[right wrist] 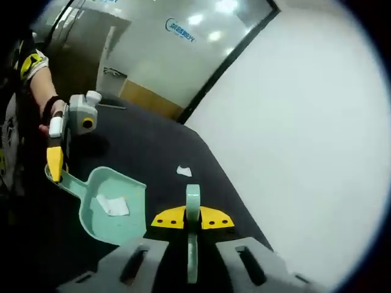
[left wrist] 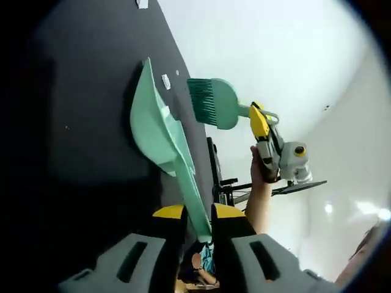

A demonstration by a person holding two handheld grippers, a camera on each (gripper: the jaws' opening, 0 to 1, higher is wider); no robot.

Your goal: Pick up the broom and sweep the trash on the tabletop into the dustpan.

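Note:
The mint-green dustpan (left wrist: 156,125) rests on the black tabletop (left wrist: 85,122), and my left gripper (left wrist: 198,213) is shut on its long handle. Off the table's edge beside the pan's mouth hangs the green broom (left wrist: 211,102), bristles toward the table, its handle in my right gripper (left wrist: 258,119). In the right gripper view, the right gripper (right wrist: 192,220) is shut on the broom handle (right wrist: 192,198). The dustpan (right wrist: 113,204) lies to its left with a white paper scrap (right wrist: 113,206) inside. The left gripper (right wrist: 55,165) holds the pan's handle end.
A white paper scrap (left wrist: 165,81) lies on the table near the dustpan's lip, and another (left wrist: 142,3) sits farther along. One scrap (right wrist: 184,171) shows just beyond the broom handle. The table edge (right wrist: 226,177) borders a pale floor. A person's hand (left wrist: 259,171) grips the right gripper.

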